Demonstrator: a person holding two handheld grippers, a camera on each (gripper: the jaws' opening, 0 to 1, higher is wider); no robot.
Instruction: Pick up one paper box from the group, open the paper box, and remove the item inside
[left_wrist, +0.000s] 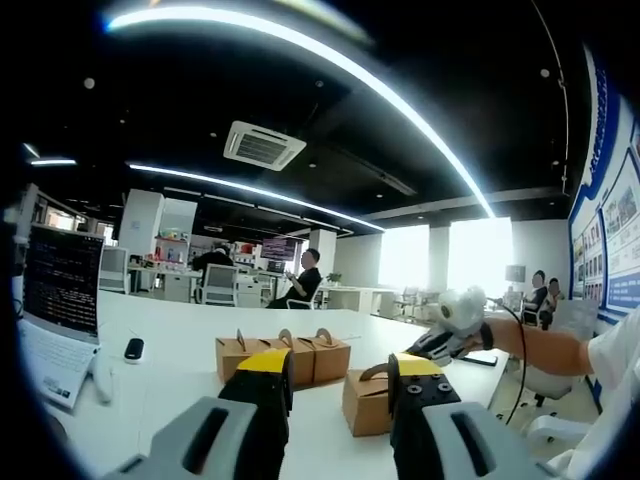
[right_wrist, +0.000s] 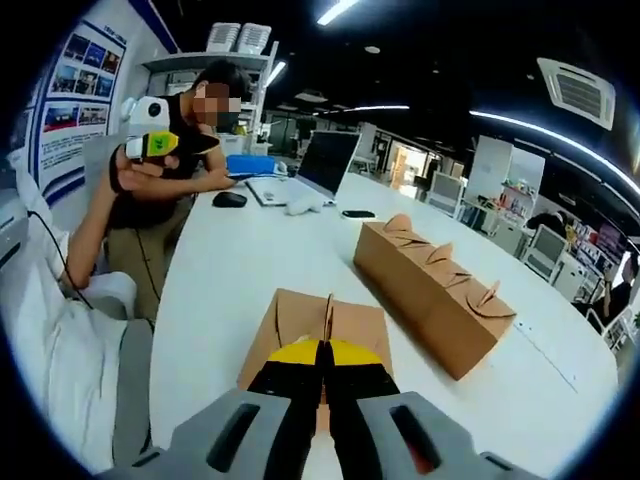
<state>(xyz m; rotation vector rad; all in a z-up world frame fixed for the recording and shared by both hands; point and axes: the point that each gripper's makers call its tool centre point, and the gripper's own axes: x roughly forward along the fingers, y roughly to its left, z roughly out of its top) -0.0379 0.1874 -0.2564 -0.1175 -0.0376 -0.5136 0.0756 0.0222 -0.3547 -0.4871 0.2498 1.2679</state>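
Left gripper view showed the left claw (left_wrist: 340, 378) with its two jaws held apart and nothing between them. It hung above the white bench (left_wrist: 180, 340). A single paper box (left_wrist: 368, 405) sat apart from the others, just past the right-hand jaw. A row of paper boxes (left_wrist: 283, 357) stood further back, side by side and touching. The right claw (left_wrist: 440, 345) came in from the right, near the single box.

Right gripper view showed the right claw clenched, its jaws pressed together right at the thin handle (right_wrist: 328, 318) on top of the single box. Whether it truly pinched the handle was hard to tell. The box lay flat on the bench, its long side pointing away from the camera, handle standing up. The row ran slanted off to the right.

The handle looked thin and bendy. A hard pull could tear it, or it could slip out, and the box would drop.
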